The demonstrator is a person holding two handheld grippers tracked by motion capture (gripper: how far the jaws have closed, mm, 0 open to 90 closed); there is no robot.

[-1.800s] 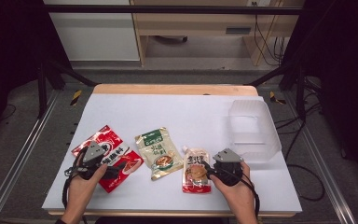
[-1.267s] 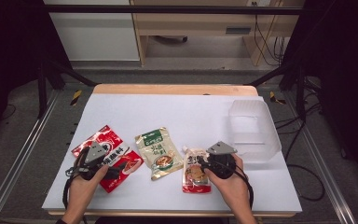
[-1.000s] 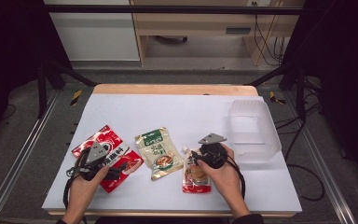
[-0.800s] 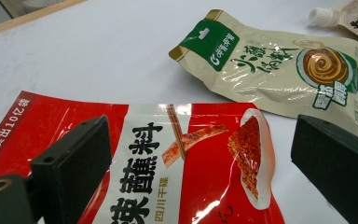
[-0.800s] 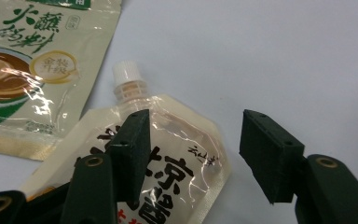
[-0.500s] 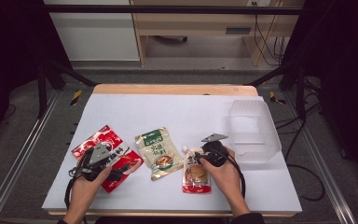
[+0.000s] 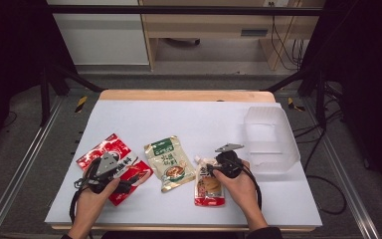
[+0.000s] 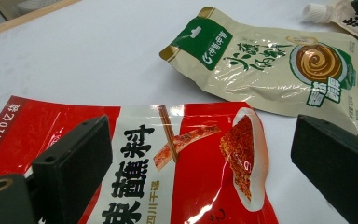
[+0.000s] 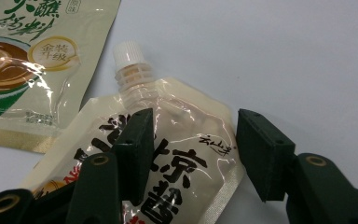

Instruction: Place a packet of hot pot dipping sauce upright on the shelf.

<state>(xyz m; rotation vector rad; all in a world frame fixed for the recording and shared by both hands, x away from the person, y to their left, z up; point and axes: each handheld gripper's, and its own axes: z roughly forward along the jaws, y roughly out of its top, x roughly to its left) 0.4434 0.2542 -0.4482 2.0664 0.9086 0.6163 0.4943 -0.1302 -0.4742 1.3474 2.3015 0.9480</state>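
Note:
Three food packets lie in a row on the white table (image 7: 204,117). My left gripper (image 7: 135,175) hovers open over the red packet (image 7: 104,149); in the left gripper view its jaws stand wide apart above the red packet (image 8: 191,163). A cream and green sauce packet (image 7: 170,163) lies in the middle. My right gripper (image 7: 210,169) is open over the top of a spouted pouch (image 7: 210,186). In the right gripper view the pouch (image 9: 168,107) has its upper corner between the jaws of the right gripper (image 9: 196,149), and its white cap (image 9: 127,51) points away.
A clear plastic box (image 7: 271,142) stands at the table's right side, just beyond the right hand. The sauce packet (image 8: 270,70) lies past the left gripper's jaws, and the same sauce packet (image 9: 23,60) sits left of the pouch. A wooden strip (image 7: 184,94) edges the table's far side.
The right gripper has moved left and forward from beside the pouch to over its upper part, turning its jaws toward the spout. The left gripper has barely shifted over the red packet.

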